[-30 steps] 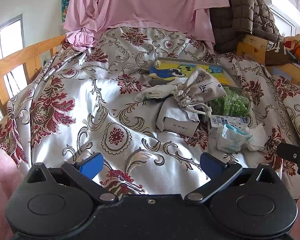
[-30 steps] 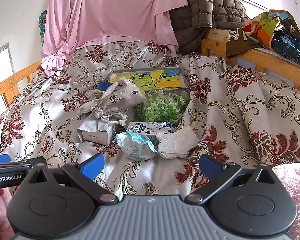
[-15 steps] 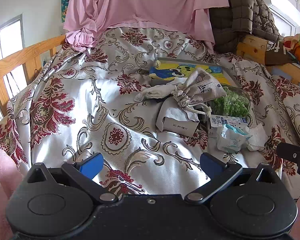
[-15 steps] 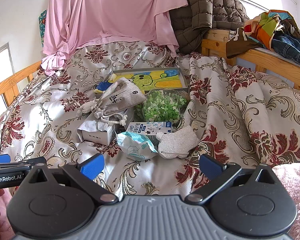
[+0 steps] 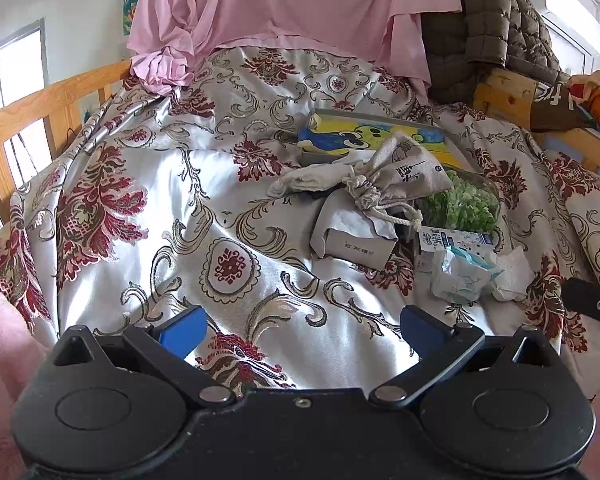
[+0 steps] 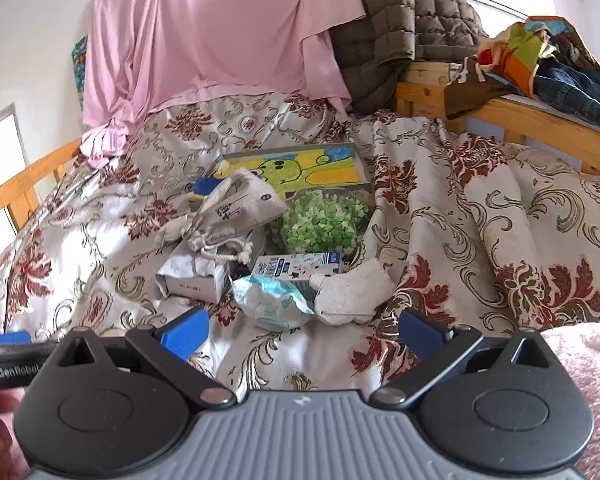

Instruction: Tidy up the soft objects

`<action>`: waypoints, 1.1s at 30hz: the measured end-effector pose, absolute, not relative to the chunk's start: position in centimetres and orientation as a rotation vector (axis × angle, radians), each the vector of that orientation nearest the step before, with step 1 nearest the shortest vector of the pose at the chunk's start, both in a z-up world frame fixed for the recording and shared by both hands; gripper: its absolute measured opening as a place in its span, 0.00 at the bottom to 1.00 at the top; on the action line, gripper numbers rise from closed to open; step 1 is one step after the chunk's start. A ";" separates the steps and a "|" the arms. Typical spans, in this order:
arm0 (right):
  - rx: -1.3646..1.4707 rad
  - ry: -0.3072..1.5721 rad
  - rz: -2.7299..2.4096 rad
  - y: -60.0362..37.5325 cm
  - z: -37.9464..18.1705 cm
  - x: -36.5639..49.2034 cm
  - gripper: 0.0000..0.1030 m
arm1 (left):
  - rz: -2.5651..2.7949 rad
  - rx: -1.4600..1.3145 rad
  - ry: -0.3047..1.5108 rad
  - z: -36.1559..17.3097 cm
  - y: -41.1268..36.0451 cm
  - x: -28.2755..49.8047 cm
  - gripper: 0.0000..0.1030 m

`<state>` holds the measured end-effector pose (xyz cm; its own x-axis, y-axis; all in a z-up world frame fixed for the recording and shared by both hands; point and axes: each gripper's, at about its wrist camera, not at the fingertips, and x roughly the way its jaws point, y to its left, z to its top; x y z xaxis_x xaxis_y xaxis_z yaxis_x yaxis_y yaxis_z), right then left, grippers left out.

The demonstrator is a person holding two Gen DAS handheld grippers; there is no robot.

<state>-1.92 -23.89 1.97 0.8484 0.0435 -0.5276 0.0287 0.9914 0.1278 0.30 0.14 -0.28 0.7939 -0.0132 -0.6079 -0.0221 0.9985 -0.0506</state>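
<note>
A pile of small items lies on a floral satin bedspread (image 5: 180, 208). A grey drawstring pouch (image 5: 396, 176) (image 6: 240, 208) rests on a grey tissue box (image 5: 352, 240) (image 6: 196, 276). Beside them are a clear bag of green bits (image 5: 464, 204) (image 6: 320, 220), a small milk carton (image 5: 452, 240) (image 6: 296, 266), a pale blue wrapped pack (image 5: 460, 276) (image 6: 268, 300) and a white sock (image 6: 352, 292). My left gripper (image 5: 304, 328) is open and empty, short of the pile. My right gripper (image 6: 304, 328) is open and empty, just before the blue pack.
A yellow cartoon picture board (image 6: 300, 168) lies behind the pile. A pink sheet (image 6: 220, 40) and a brown quilted jacket (image 6: 404, 40) hang at the back. Wooden rails (image 5: 40, 100) line the left; a wooden shelf with clothes (image 6: 540, 72) is at right.
</note>
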 end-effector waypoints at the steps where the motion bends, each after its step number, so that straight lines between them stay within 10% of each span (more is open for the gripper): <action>1: 0.141 0.555 0.006 -24.2 2.2 -1.9 1.00 | 0.002 -0.064 0.662 -0.1 0.3 0.3 0.99; 33: 0.272 0.964 0.226 -32.7 -3.1 21.2 1.00 | -0.678 0.243 0.631 -4.2 -10.8 13.3 0.99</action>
<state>21.22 -32.74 -3.07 0.5514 0.3078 -0.7754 -0.0683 0.9430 0.3258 13.30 -10.77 -4.21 0.6024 -0.5081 -0.6156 0.6504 0.7595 0.0096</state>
